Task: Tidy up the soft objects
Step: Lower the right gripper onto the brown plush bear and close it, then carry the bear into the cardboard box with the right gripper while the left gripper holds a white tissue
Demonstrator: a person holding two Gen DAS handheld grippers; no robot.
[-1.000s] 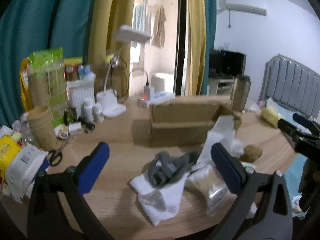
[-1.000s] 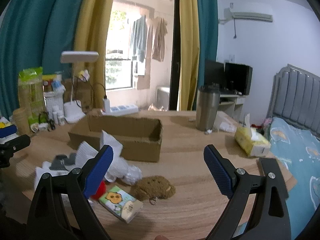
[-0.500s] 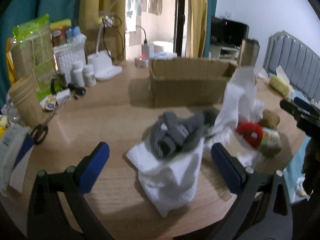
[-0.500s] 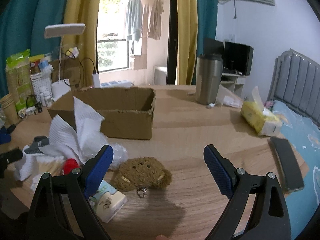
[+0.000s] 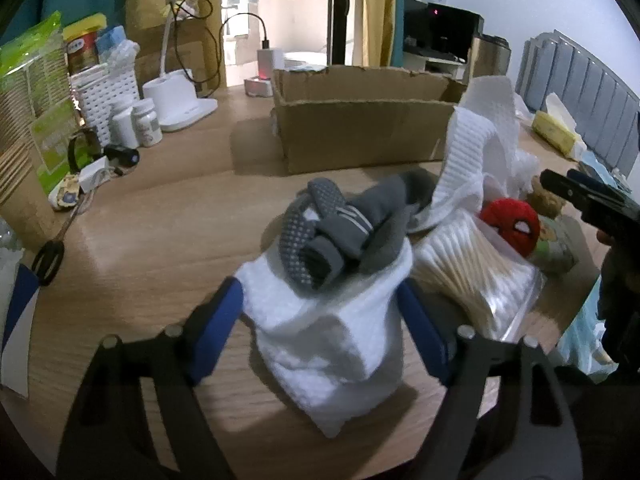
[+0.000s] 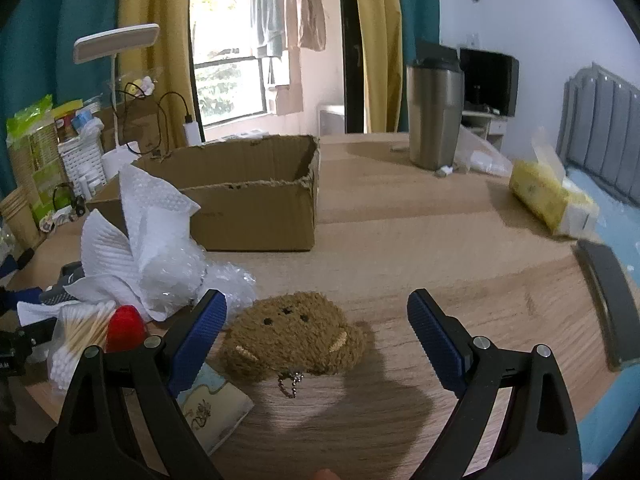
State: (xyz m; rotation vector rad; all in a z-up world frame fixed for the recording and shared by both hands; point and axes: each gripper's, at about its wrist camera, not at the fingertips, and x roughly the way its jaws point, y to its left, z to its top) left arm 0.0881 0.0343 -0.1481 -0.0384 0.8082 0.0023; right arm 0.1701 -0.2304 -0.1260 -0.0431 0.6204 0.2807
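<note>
Socks first: your left gripper (image 5: 320, 312) is spread wide around the white sock (image 5: 332, 328), its blue pads at either edge of the fabric, and whether they touch it you cannot tell. A bundle of grey socks (image 5: 344, 228) sits on top of the white one, just beyond your fingertips. To their right lie a clear pack of cotton swabs (image 5: 476, 272), a red plush (image 5: 510, 226) and crumpled white paper towels (image 5: 476, 148), with the open cardboard box (image 5: 360, 136) behind them on the wooden table (image 5: 160, 232). Your right gripper (image 6: 316, 328) is also wide open and holds nothing; the brown plush (image 6: 296, 336) lies on the table between its pads, closer to the left one.
</note>
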